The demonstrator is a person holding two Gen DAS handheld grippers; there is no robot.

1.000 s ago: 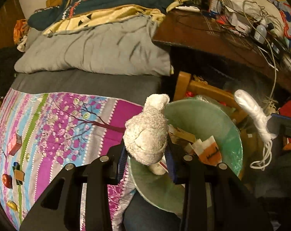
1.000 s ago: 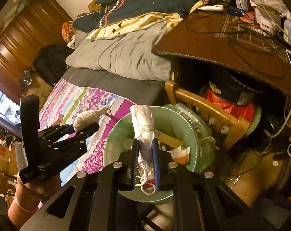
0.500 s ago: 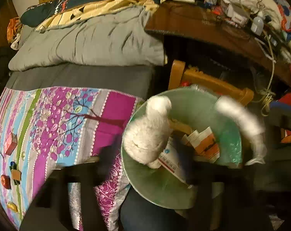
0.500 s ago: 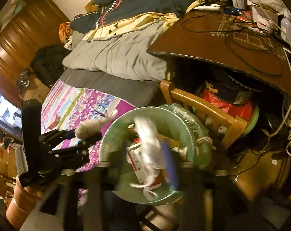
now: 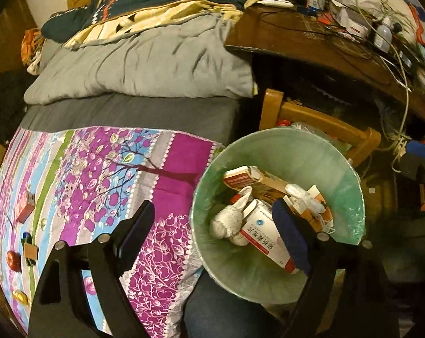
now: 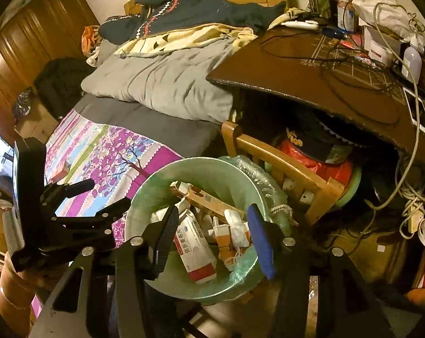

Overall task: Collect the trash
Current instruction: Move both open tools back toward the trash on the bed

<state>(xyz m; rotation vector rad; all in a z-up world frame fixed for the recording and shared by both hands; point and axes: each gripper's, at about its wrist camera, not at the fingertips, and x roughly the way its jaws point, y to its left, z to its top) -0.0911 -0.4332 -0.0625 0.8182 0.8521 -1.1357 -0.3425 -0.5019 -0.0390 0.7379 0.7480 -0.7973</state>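
Observation:
A green bag-lined bin point(image 5: 339, 169) stands beside the bed. In it lie a crumpled whitish wad point(image 5: 229, 221), a white roll with strings point(image 5: 302, 194), a red-and-white medicine box point(image 5: 264, 236) and a flat brown carton point(image 5: 257, 178). My left gripper point(image 5: 214, 208) hangs over the bin's left rim. Its jaws are opening, with nothing between them. My right gripper point(image 6: 212, 211) stands open above the bin point(image 6: 156, 180), over the medicine box point(image 6: 195, 242) and the white roll point(image 6: 235, 225), touching neither. The left gripper point(image 6: 108, 194) shows at the left of the right wrist view.
A patterned purple cover point(image 5: 100, 174) lies on the bed, with a small red box point(image 5: 25, 205) and wrapped sweets point(image 5: 14, 260) near its left edge. A wooden chair point(image 5: 319, 124) and a cluttered brown desk point(image 5: 311, 45) with cables stand right behind the bin.
Both grippers have opened. The whitish wad dropped from the left gripper into the bin, and the white roll with strings dropped from the right gripper into it.

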